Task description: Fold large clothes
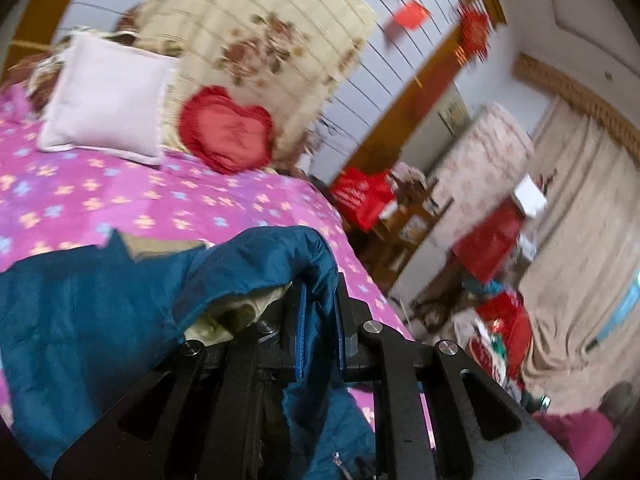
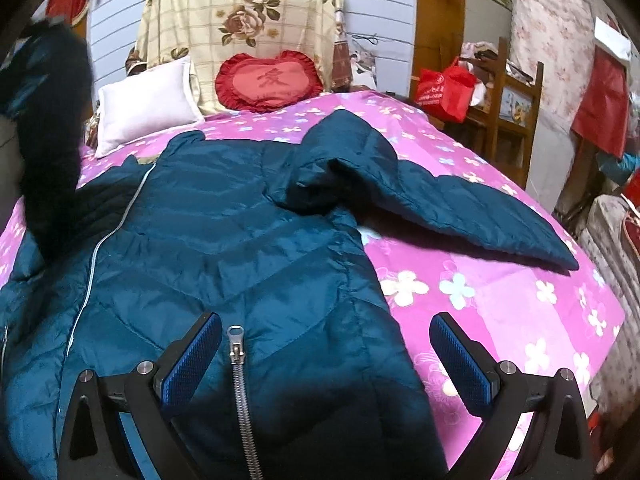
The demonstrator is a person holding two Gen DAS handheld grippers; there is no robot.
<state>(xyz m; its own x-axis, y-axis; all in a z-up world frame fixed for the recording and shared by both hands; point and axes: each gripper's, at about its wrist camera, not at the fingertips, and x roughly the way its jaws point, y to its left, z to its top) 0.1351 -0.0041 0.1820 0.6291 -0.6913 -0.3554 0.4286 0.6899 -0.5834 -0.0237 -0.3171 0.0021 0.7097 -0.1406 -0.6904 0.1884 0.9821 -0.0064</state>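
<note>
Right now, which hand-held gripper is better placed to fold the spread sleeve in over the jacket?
Right. The right hand-held gripper is open over the jacket, with the sleeve flat on that side. The left hand-held gripper is shut on jacket fabric.

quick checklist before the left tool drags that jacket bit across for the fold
1. Left tool shut on jacket fabric: ok, teal cloth is pinched between its pads.
2. Right tool free of cloth: ok, jaws wide open above the jacket's lower front.
3. Zipper out of the pads: ok, it lies between the open fingers, untouched.
4. Right sleeve laid flat: ok, spread out on the pink bedspread.
5. Pillows away from the jacket: ok, they sit at the headboard.
6. Which part the left tool holds: cannot tell.
</note>
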